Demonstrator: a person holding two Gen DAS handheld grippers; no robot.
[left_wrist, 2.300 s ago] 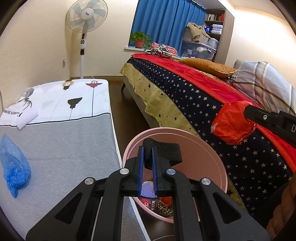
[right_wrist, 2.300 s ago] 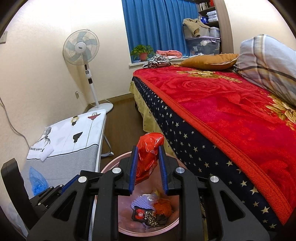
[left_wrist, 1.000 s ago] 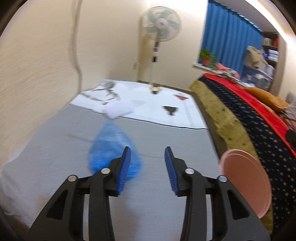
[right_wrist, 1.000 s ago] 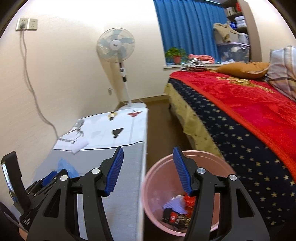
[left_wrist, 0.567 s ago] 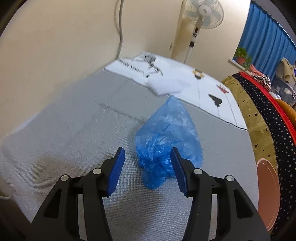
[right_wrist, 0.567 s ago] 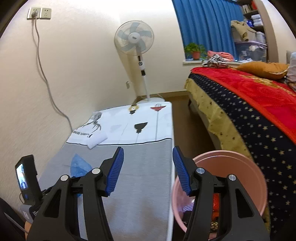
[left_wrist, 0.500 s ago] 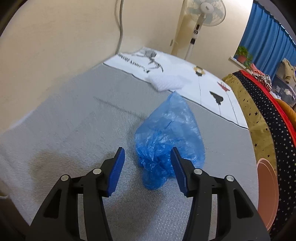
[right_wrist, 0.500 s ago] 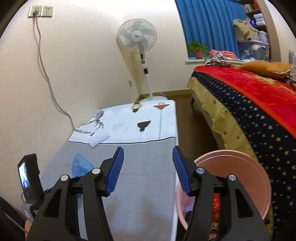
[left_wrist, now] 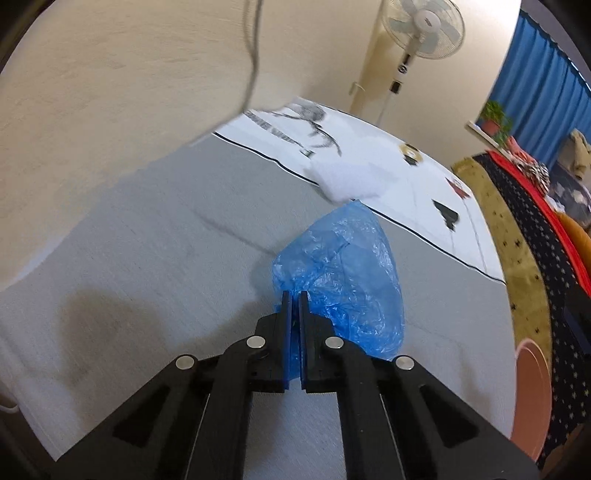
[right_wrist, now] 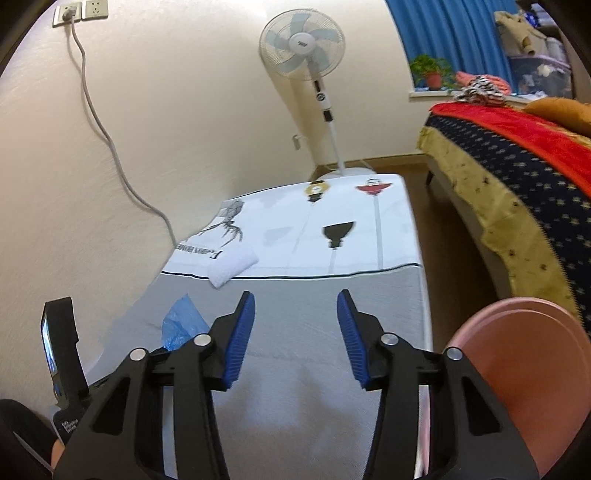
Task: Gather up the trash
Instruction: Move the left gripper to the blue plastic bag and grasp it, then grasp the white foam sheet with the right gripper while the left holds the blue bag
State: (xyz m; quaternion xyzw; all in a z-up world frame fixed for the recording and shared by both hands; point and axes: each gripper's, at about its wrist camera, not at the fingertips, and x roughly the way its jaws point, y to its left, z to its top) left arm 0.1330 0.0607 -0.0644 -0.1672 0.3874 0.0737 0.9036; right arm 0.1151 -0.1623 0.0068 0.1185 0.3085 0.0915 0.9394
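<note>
On the grey mattress (left_wrist: 140,266), left view: my left gripper (left_wrist: 294,295) has just snapped closed, pinching the near edge of the crumpled blue plastic bag (left_wrist: 343,273). Pickup secured; lift next. Pink round bin (left_wrist: 532,398) waits past the mattress's right edge.

Right view: my right gripper (right_wrist: 295,328), empty, half open, has just been narrowing. Bag (right_wrist: 183,325) lies left; bin (right_wrist: 524,365) right, open mattress between.

standing fan (right_wrist: 303,40), potted plant (right_wrist: 431,72), wall sockets (right_wrist: 81,11), blue curtain (left_wrist: 546,85)
</note>
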